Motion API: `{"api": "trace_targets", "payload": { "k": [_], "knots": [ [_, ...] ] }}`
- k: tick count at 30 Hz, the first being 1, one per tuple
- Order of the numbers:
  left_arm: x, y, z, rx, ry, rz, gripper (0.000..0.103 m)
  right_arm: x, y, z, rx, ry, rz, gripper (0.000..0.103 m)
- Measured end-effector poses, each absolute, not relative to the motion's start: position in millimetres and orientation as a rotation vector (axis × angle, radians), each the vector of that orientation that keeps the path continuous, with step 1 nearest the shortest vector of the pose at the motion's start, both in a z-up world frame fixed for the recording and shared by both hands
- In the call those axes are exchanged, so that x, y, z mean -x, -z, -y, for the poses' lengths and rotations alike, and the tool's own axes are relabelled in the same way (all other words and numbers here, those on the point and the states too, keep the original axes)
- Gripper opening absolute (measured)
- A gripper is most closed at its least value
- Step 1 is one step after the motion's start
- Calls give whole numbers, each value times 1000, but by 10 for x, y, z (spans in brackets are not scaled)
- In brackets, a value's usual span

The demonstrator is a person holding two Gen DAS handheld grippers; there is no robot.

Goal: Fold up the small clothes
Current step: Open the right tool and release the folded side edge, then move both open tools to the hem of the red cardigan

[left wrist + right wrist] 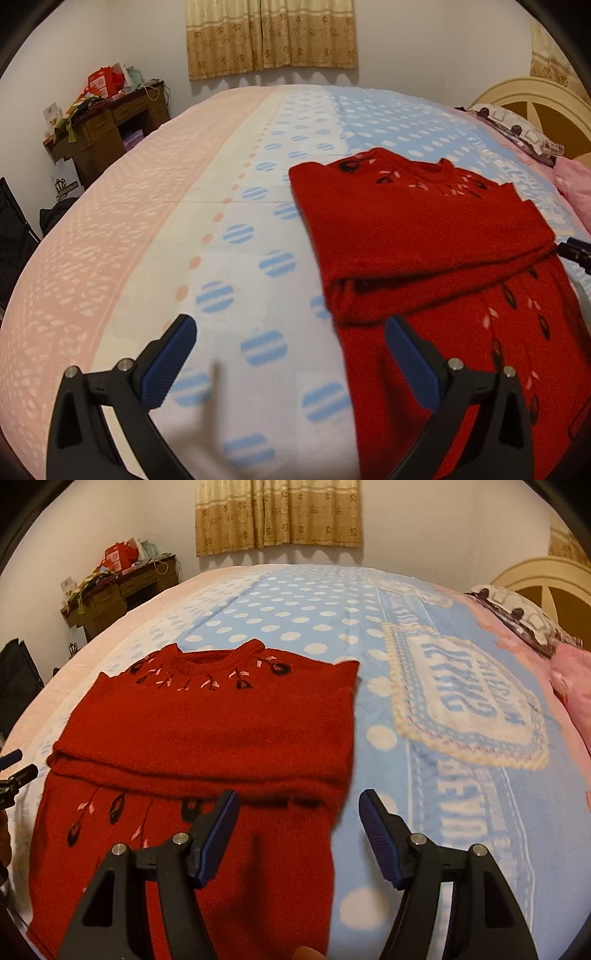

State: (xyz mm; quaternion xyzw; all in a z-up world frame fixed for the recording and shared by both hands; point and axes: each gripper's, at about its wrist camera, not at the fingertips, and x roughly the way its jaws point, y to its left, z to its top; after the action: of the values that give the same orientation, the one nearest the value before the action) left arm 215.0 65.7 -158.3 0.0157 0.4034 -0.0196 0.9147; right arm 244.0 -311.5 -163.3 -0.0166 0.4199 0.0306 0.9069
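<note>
A small red knitted sweater [207, 731] with pink and black leaf embroidery lies flat on the bed, neck towards the far side. Its sleeves are folded across the chest as a band. In the left wrist view the sweater [436, 236] fills the right half. My left gripper [290, 326] hovers open over the blanket, just beside the sweater's left edge, with nothing between its fingers. My right gripper [299, 803] is open above the sweater's right edge, below the folded band, holding nothing. The right gripper's tip [574, 251] shows at the right edge of the left wrist view.
The bed carries a pink, cream and blue dotted blanket [236, 236] with a lettered patch [469, 698]. Pillows [524, 616] and a pink cloth [572, 679] lie by the headboard at the right. A cluttered wooden desk [107, 125] stands at the far left under curtains [273, 37].
</note>
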Motion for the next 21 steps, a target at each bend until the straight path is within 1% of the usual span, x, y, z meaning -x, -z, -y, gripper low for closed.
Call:
{"api": "trace_targets", "payload": {
  "k": [8,14,21],
  "knots": [
    [-1827,1365,-579,-27,86,-801,103,-1787,1394,3095,7,-119,-833,68],
    [-1537,1232,-520,-39,112,-776,103,-1226,1196,3044,38,-146,-811,68],
    [-1218,1155,-517,-27,135,-763,103,-755,1102,2992,50,-156,-781,68]
  ]
}}
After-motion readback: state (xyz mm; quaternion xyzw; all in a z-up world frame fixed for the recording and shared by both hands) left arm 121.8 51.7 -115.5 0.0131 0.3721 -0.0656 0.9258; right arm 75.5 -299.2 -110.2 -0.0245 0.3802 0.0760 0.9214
